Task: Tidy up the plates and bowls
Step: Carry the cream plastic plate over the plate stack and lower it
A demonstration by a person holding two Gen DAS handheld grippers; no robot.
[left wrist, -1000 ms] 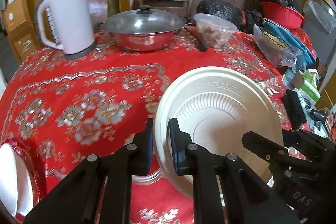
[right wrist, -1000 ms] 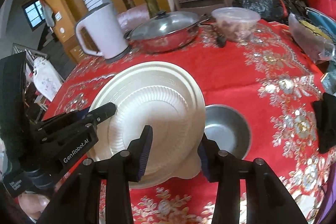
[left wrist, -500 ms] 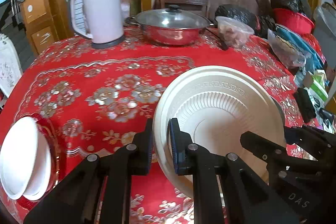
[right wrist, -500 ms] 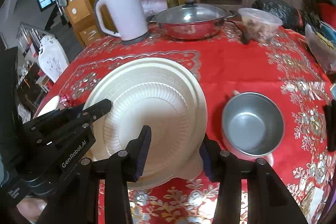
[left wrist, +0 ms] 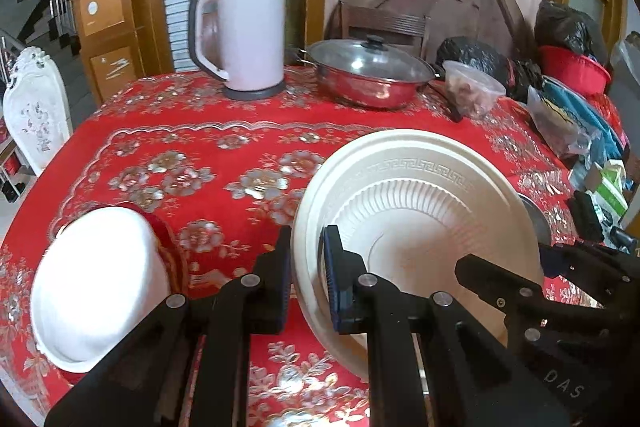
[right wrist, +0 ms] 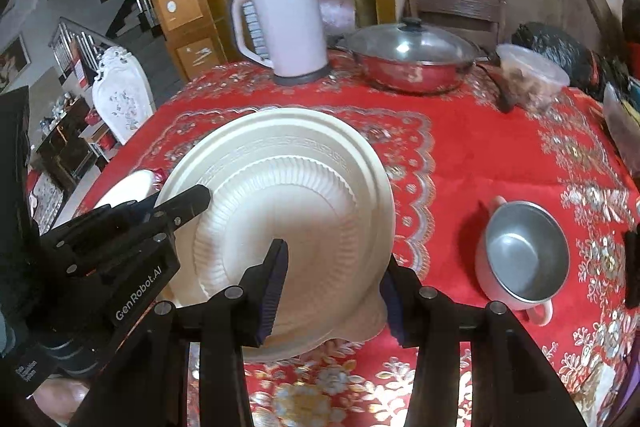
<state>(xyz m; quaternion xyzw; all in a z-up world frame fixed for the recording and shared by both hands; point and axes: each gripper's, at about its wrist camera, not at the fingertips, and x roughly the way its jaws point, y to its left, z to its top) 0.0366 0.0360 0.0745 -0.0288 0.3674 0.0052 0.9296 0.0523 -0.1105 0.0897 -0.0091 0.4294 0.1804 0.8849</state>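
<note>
The cream plate (left wrist: 420, 227) hung tilted above the red-clothed desk (left wrist: 192, 155), filling the lower centre of the left wrist view. The left gripper (left wrist: 306, 279) had its jaws pinched narrow on the plate's left rim, one finger either side of the edge. In the right wrist view the right gripper (right wrist: 334, 285) sat at the bottom centre, its jaws spread wide around the plate's near rim; whether the pads actually touched the plate, I could not tell. A white bowl (left wrist: 96, 287) rested in a red dish (left wrist: 170, 247) at the lower left of the left wrist view, well apart from the plate. At the right of the right wrist view, a steel bowl (right wrist: 524, 255) stood upright on the cloth, just beside the plate. A kettle (left wrist: 244, 35) and lidded pan (left wrist: 372, 75) stood along the desk's far edge.
</note>
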